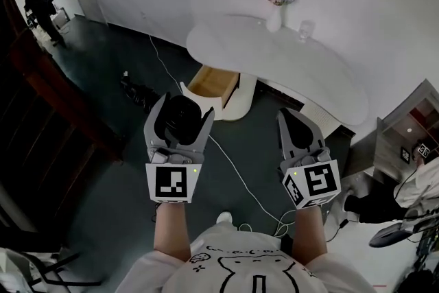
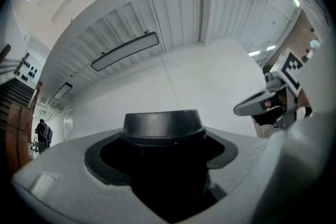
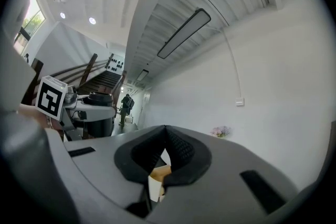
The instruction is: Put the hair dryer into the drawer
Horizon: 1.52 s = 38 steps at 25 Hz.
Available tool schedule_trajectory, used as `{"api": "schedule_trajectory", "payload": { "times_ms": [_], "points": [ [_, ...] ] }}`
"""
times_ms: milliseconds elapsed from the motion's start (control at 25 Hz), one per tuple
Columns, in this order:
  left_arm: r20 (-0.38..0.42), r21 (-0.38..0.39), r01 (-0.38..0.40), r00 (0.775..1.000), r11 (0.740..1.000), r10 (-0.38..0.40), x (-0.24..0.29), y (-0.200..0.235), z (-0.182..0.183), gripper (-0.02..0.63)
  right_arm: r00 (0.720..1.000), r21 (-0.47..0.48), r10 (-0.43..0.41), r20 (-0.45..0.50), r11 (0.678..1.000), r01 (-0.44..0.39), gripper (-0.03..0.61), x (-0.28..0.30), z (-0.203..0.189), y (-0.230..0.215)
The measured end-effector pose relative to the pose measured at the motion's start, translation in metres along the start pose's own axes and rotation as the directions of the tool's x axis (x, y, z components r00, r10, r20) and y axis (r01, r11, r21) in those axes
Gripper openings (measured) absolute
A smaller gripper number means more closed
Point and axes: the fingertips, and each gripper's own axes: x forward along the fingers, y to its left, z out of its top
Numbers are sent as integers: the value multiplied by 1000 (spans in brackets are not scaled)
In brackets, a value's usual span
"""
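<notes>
The black hair dryer sits between the jaws of my left gripper, which is shut on it and held in the air over the dark floor. In the left gripper view its round black barrel fills the space between the grey jaws. My right gripper hangs beside it on the right, shut with nothing in it; its pads meet at the tip. The wooden drawer stands pulled open under the white table, ahead of both grippers. A sliver of the drawer shows below the shut right jaws.
On the table stand a vase of flowers and a glass. A white cable runs across the floor, and dark gear lies left of the drawer. A wooden stair rail borders the left. A person walks far off.
</notes>
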Motion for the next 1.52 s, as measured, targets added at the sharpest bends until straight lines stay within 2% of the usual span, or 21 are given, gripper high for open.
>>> {"api": "schedule_trajectory", "payload": {
  "times_ms": [520, 880, 1200, 1520],
  "points": [
    [-8, -12, 0, 1000, 1000, 0, 48, 32, -29, 362, 1000, 31, -16, -20, 999, 17, 2, 62, -20, -18],
    [-29, -13, -10, 1000, 1000, 10, 87, 56, -58, 362, 1000, 56, 12, -29, 998, -11, 2, 120, -43, -27],
    [-44, -14, -28, 999, 1000, 27, 170, 92, -93, 362, 999, 91, 14, -39, 996, -10, 2, 211, -68, -63],
    [-55, -13, 6, 998, 1000, -7, 269, 126, -125, 362, 999, 110, 0, -38, 994, 4, 2, 308, -77, -109]
  ]
}}
